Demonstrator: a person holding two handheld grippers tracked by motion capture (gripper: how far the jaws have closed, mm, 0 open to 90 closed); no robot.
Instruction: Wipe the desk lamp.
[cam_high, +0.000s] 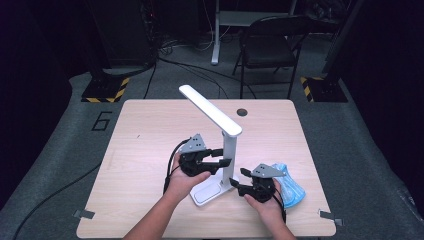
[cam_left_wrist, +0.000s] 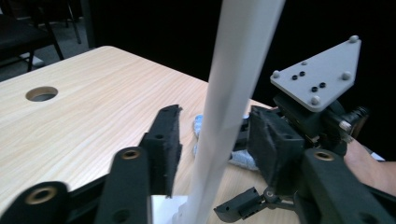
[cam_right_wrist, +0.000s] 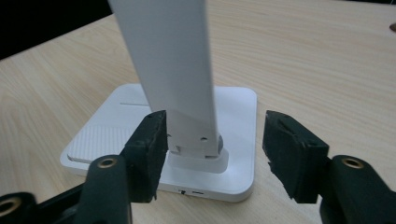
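We see a white desk lamp (cam_high: 222, 150) standing upright on the wooden table (cam_high: 150, 130), near the middle, a bit toward the near edge. Its flat base (cam_right_wrist: 140, 121) lies on the table top and the head (cam_high: 207, 107) slants up to the far left.

The left gripper (cam_high: 222, 157) comes from the left side at mid height of the lamp post (cam_left_wrist: 233, 93). Its jaws are apart, w/ the post between them; in the left gripper view we can't tell if a pad touches the post.

The right gripper (cam_high: 235, 180) is low, at the right of the base, near the hinge (cam_right_wrist: 196, 144). Its jaws are also apart: one pad is just beside the foot of the post, the other stands off from it.

A blue cloth-like thing (cam_high: 290, 187) lies on the table to the right, approx. under the right hand (cam_high: 265, 202).
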